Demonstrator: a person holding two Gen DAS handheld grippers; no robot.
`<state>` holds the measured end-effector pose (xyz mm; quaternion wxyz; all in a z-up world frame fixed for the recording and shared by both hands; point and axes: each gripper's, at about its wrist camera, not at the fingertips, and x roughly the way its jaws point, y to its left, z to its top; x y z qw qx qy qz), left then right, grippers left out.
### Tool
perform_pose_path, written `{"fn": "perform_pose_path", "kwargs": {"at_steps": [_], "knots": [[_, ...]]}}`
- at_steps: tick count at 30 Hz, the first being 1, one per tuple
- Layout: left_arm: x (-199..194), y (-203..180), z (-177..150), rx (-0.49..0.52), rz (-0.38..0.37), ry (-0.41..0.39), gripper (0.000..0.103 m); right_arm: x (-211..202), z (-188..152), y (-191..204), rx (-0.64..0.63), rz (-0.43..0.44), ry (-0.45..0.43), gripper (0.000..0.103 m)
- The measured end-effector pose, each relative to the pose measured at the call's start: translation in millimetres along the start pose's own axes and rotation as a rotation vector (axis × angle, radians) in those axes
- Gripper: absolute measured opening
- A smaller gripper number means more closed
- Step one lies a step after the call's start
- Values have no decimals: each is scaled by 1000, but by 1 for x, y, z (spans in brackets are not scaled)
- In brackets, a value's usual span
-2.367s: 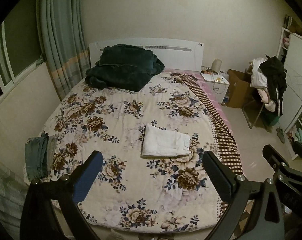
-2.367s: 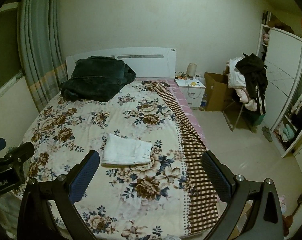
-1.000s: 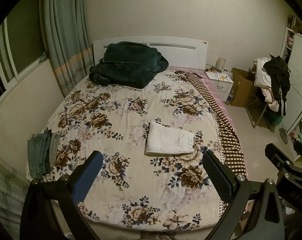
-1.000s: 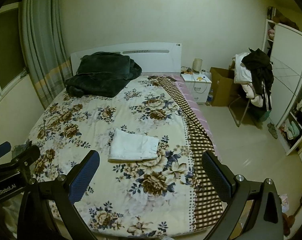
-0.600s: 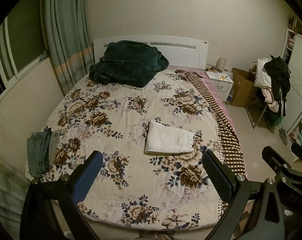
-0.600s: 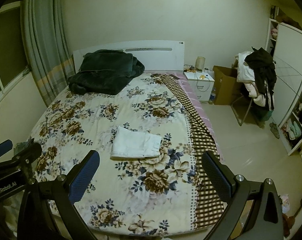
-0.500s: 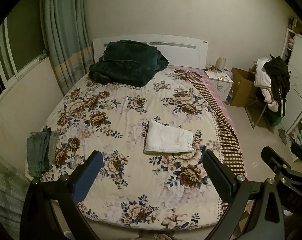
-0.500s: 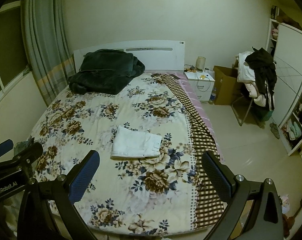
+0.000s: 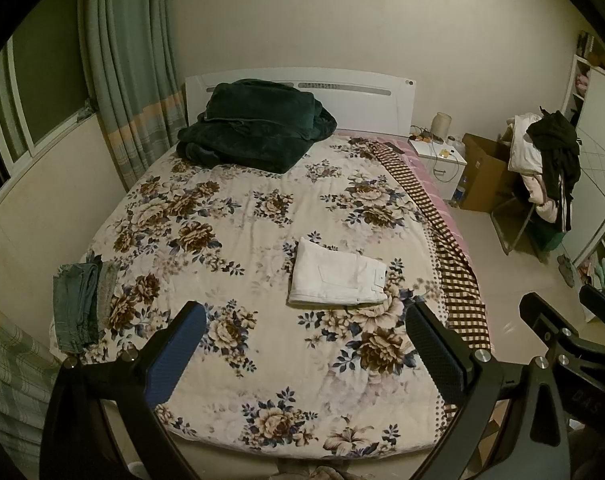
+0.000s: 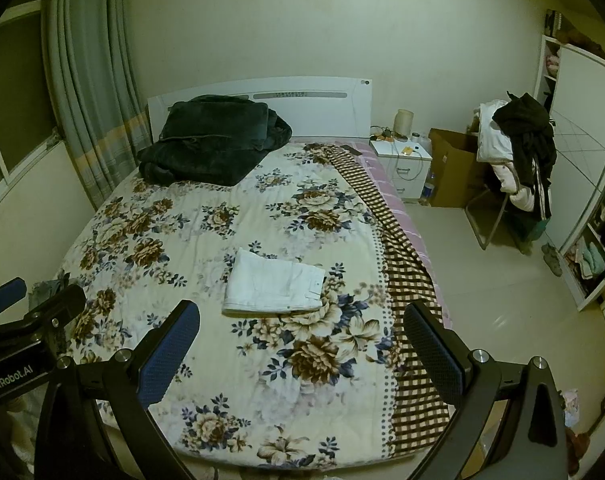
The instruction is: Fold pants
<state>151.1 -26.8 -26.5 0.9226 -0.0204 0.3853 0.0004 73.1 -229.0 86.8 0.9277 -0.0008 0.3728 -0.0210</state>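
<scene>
White pants [image 9: 336, 278] folded flat mid-bed on floral quilt [image 9: 242, 216], left gripper [image 9: 306, 350] and right gripper [image 10: 300, 348] both spread wide and empty above near bed edge, green blanket [image 9: 254, 126] at far headboard, grey jeans [image 9: 80, 304] at left edge

Folded green garment [image 10: 46, 289] at bed's left edge mostly hidden behind left gripper [image 10: 30, 300] in right wrist view. Small items on nightstand [image 9: 442, 156] too small to identify. Wardrobe [image 10: 582, 184] cut by right edge. Floor objects [image 10: 570, 404] at lower right indistinct.
</scene>
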Motion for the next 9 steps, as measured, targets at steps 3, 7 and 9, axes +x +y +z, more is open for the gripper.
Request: {"fn": "perform_pose_path", "kwargs": {"at_steps": [3,7,9], "knots": [[0,0,0,0,0,1,102,1,-1,0,0,1,1,103],[0,0,1,-2,0,-1,102,1,0,0,-1,1,1,103],[0,1,2,0,0,0,102,1,0,0,-1,2,1,103]]}}
